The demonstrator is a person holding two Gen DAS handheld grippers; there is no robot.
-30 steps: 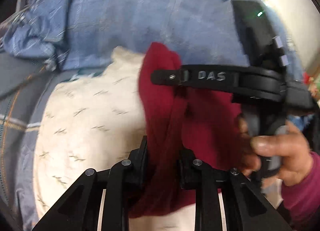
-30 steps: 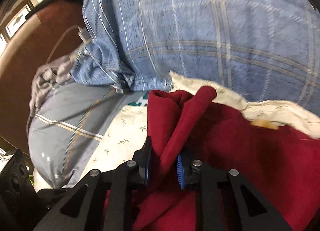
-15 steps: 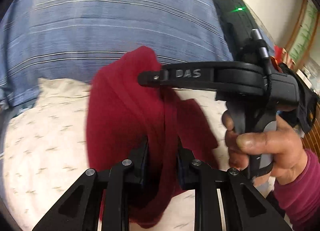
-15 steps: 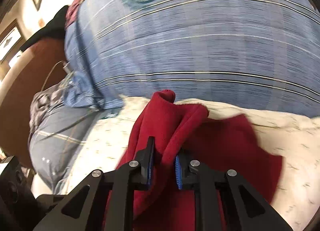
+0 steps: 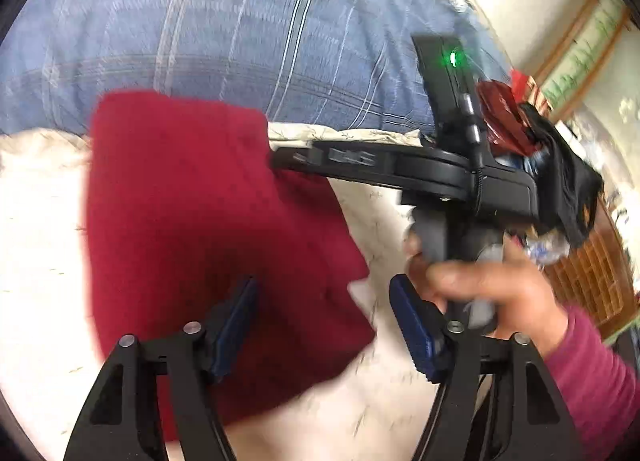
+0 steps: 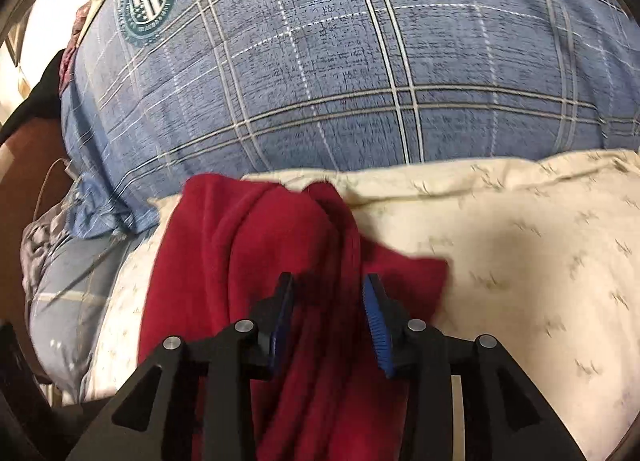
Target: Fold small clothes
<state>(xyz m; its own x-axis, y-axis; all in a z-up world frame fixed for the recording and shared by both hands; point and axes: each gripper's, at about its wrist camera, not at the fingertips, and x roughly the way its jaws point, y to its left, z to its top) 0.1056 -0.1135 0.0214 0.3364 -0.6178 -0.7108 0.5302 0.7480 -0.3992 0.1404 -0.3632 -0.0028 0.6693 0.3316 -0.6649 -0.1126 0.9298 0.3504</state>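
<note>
While both tools let go, the item sits as follows.

Item: red garment (image 5: 208, 245) — small, knit-looking, lying on the cream bedsheet (image 6: 540, 261) of a bed, just in front of a blue plaid pillow (image 6: 360, 61). One corner touches the pillow's lower edge.

Left tool (image 5: 320, 321): jaws opening, already spread wide. One pad hangs over the cloth, the other is off its edge; nothing is pinched.

Right tool (image 6: 328, 309): jaws opening, partly spread. A ridge of red cloth runs up between the pads, but they appear clear of it. The person's hand (image 5: 488, 293) grips its handle in the left view.

Orientation: long axis runs from the tools toward the pillow, the far end pointing at it. In the left view the piece reads as a flat, folded oblong; in the right view it is bunched into lengthwise ridges.

Risks, as judged:
- Loose ridge between the right pads may snag on a pad as that tool withdraws — the fold would drag open.
- Soft, uneven bedding may let the layers slide or spring apart once released.
- Bunched side may leave the fold lopsided unless smoothed.
</note>
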